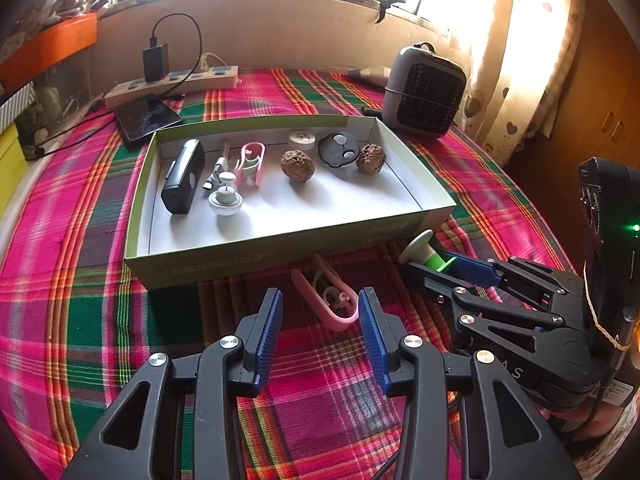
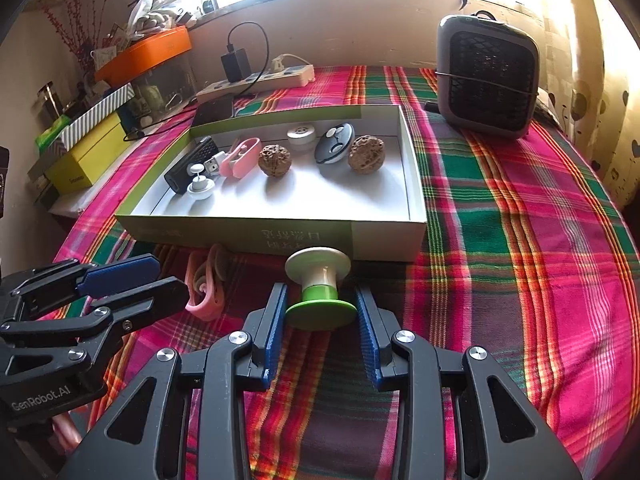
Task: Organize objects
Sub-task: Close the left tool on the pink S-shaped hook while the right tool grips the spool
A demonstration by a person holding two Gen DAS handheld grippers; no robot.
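The green-and-white spool (image 2: 321, 292) is pinched at its green flange between the jaws of the right gripper (image 2: 322, 312), just in front of the near wall of the shallow cardboard box (image 2: 280, 236). Beside it, the pink clip (image 1: 334, 300) lies on the plaid cloth (image 1: 320, 380) of the bench, between the spread jaws of the left gripper (image 1: 319, 312), whose pads do not press it. Inside the box lie two walnuts (image 1: 298, 165), another pink clip (image 1: 250, 162), a black device (image 1: 183, 176) and a round grey fob (image 1: 338, 149); behind the box stands a small grey heater (image 2: 486, 76).
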